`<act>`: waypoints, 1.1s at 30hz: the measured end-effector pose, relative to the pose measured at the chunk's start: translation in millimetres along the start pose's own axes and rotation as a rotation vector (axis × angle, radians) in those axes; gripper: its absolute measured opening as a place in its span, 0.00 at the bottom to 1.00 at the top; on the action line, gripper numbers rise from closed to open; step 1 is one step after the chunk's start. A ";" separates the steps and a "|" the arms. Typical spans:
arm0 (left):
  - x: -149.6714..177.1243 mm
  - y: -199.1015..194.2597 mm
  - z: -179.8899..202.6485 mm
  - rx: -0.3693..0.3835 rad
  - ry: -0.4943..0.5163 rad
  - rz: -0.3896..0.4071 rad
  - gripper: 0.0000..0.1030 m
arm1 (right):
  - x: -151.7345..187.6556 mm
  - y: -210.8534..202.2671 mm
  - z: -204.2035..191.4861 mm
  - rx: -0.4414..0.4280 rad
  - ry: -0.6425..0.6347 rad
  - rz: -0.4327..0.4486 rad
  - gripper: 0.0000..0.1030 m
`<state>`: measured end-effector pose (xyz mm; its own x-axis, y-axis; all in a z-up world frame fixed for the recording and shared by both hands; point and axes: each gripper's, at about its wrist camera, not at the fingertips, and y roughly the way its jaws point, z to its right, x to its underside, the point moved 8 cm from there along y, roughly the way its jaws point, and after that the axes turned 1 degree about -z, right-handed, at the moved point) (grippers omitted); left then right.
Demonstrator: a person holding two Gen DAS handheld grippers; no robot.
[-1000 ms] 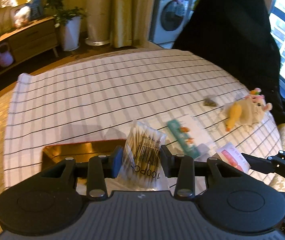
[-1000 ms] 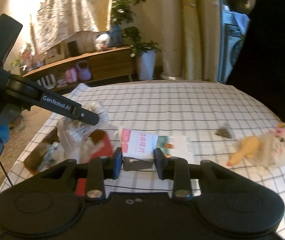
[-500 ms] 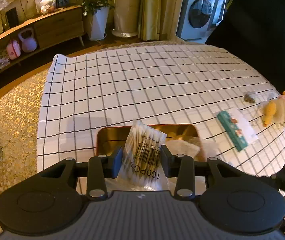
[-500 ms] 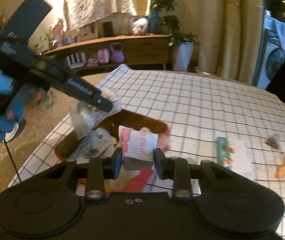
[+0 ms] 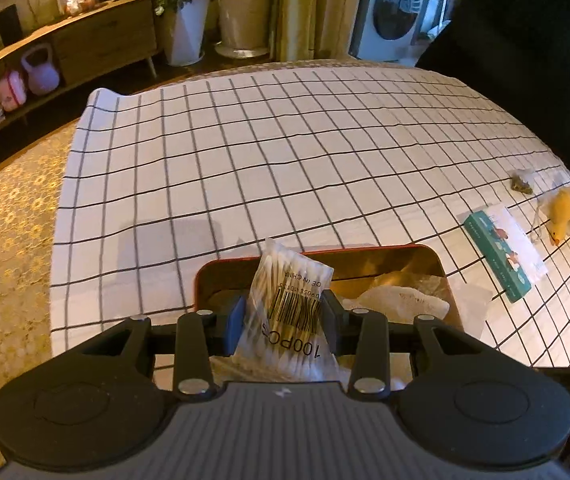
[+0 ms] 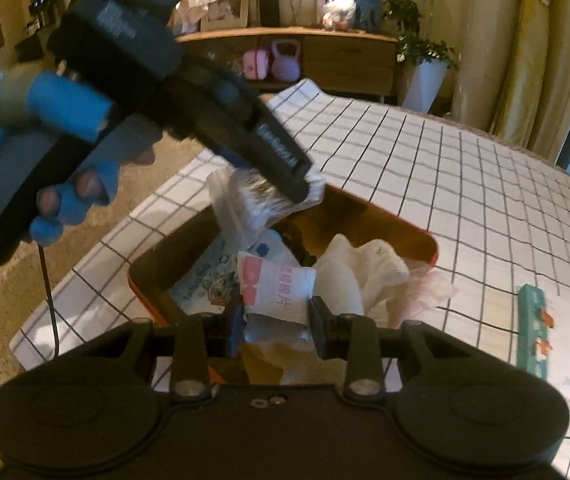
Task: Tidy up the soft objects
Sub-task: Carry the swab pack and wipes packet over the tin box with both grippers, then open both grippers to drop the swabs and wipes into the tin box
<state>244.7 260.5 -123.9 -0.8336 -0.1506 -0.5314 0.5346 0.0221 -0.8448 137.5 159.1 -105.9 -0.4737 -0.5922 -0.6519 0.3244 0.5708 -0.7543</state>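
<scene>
Checked cloth is covering the table where, hanging just beyond both claws' tips so each load can drop in, a red-rimmed tin (image 5: 441, 276) is waiting while the left gripper (image 5: 283, 314) is pinching a cotton-swab bag (image 5: 291, 300) and the right gripper (image 6: 275, 316) is clamping a pink-printed packet (image 6: 277, 288).

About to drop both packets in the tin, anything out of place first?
Mostly fine. One clear wrapper droops over the tin rim onto the cloth, beside the white gauze roll. Neither packet is damaged.
</scene>
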 end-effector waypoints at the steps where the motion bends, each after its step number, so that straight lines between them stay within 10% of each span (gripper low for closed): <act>1: -0.3 2.8 0.6 0.003 0.006 0.000 0.38 | 0.9 2.8 -0.2 -0.001 -0.001 -0.008 0.32; 27: 8.7 34.6 10.1 0.005 0.019 -0.033 0.38 | 12.7 17.5 -1.0 0.009 0.001 -0.034 0.41; 33: 7.2 22.0 8.9 0.007 -0.007 -0.003 0.67 | 12.1 6.4 4.8 0.005 0.012 -0.014 0.50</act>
<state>251.7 251.1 -145.7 -0.8342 -0.1576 -0.5285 0.5332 0.0142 -0.8459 137.8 152.9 -119.0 -0.4881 -0.5930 -0.6404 0.3216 0.5599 -0.7636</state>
